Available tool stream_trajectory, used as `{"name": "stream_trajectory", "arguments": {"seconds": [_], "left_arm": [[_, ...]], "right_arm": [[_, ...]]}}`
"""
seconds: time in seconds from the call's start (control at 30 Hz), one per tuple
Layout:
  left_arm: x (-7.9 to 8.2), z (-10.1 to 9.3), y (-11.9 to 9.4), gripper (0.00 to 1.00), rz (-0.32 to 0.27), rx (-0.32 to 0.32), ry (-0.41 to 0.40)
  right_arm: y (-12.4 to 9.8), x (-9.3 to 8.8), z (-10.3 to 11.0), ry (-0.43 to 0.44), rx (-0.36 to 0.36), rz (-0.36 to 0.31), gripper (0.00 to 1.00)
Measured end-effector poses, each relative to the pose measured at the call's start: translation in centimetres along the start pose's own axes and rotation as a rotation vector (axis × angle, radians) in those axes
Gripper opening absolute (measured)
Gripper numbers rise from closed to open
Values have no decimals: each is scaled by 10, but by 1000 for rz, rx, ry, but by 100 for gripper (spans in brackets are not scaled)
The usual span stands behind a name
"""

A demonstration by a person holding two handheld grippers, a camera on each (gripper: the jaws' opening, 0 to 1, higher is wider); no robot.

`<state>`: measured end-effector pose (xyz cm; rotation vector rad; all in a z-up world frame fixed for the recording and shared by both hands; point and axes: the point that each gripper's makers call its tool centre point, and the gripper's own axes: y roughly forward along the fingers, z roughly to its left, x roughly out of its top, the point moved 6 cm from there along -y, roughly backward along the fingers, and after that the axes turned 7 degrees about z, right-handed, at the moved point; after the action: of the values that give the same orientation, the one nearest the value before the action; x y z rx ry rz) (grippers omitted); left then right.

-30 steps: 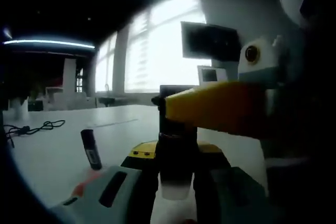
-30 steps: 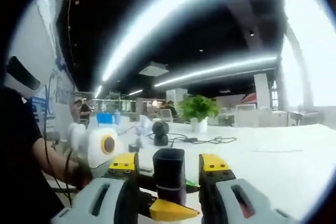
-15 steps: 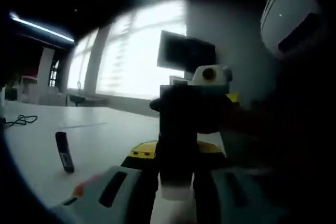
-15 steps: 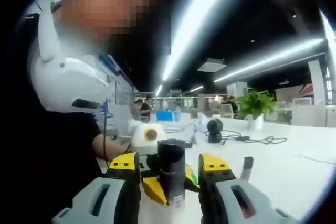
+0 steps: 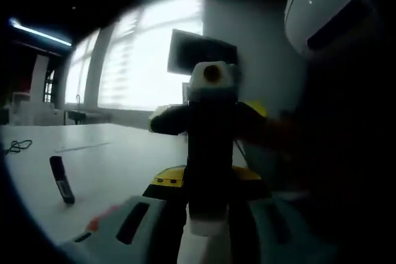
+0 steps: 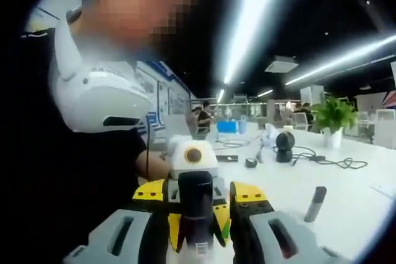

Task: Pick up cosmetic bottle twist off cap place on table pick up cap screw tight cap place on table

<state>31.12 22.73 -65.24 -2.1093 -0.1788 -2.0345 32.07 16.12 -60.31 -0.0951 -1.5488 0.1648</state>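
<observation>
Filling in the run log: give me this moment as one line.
stage: cap twist | left gripper: shut on bottle | right gripper: shut on cap | table: dark tube lying loose

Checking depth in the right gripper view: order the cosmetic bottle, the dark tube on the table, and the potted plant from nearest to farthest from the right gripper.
1. Cosmetic bottle, between the right gripper fingers.
2. Dark tube, right, on the table.
3. Potted plant, far right background.
</observation>
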Motion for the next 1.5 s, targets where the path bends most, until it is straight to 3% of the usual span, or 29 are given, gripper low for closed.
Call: {"name": "stream_trajectory", "arguments": {"seconds": [0.2, 0.4, 1.5], "left_arm": [[0, -3, 0, 15, -7, -18, -11], [-1, 0, -2, 15, -16, 8, -2], [1, 14, -2, 15, -10, 170, 20]], "right_arm": [[-1, -1, -2, 18, 26, -14, 21], [1, -4, 1, 32, 40, -4, 15], [5, -2, -8, -14, -160, -23, 15]]}}
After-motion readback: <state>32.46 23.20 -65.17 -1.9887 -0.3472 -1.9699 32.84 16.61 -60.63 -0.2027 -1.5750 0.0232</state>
